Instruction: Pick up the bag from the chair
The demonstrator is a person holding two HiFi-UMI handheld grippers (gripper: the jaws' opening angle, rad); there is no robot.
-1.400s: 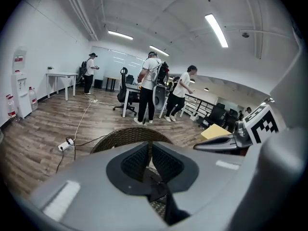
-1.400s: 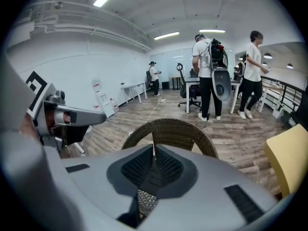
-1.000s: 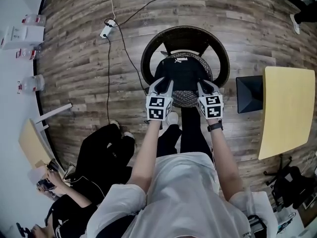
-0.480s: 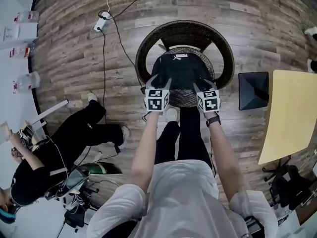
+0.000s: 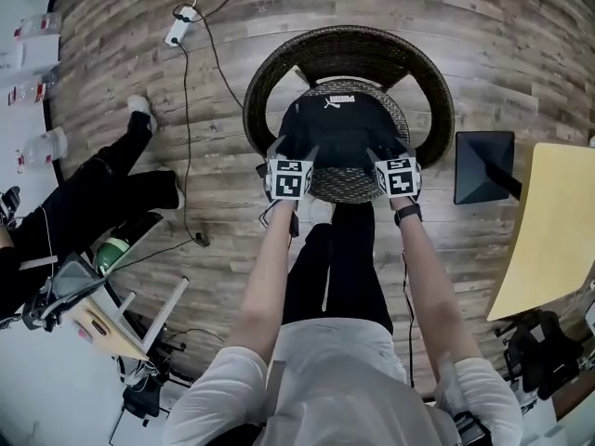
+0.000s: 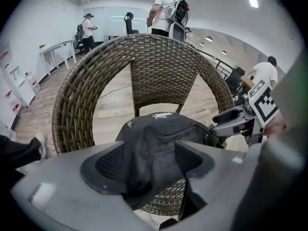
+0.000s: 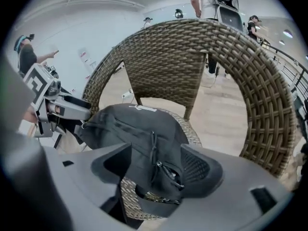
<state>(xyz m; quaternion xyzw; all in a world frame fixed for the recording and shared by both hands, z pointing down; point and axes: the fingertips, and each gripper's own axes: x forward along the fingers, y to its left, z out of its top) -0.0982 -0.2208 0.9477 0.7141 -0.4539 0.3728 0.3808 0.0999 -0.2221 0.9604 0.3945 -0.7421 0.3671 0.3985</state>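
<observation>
A black bag (image 5: pixel 339 128) lies on the seat of a round wicker chair (image 5: pixel 349 43). My left gripper (image 5: pixel 294 147) is at the bag's left front edge and my right gripper (image 5: pixel 389 149) at its right front edge. In the left gripper view the jaws (image 6: pixel 150 160) stand open with a fold of the bag (image 6: pixel 159 129) between the pads. The right gripper (image 7: pixel 155 165) is likewise open around the bag's (image 7: pixel 130 124) zipper side. Each gripper shows in the other's view: the right gripper (image 6: pixel 240 121) and the left gripper (image 7: pixel 62 107). The chair back (image 6: pixel 159 66) curves behind the bag.
A dark box (image 5: pixel 483 165) and a yellow table (image 5: pixel 558 230) stand right of the chair. A cable with a power strip (image 5: pixel 178 28) runs across the wood floor at the left. A seated person's legs (image 5: pixel 93 189) stretch out at the far left. People stand in the background.
Both grippers have edged forward onto the bag's sides and the chair sits nearer in view. The person at the left has shifted position.
</observation>
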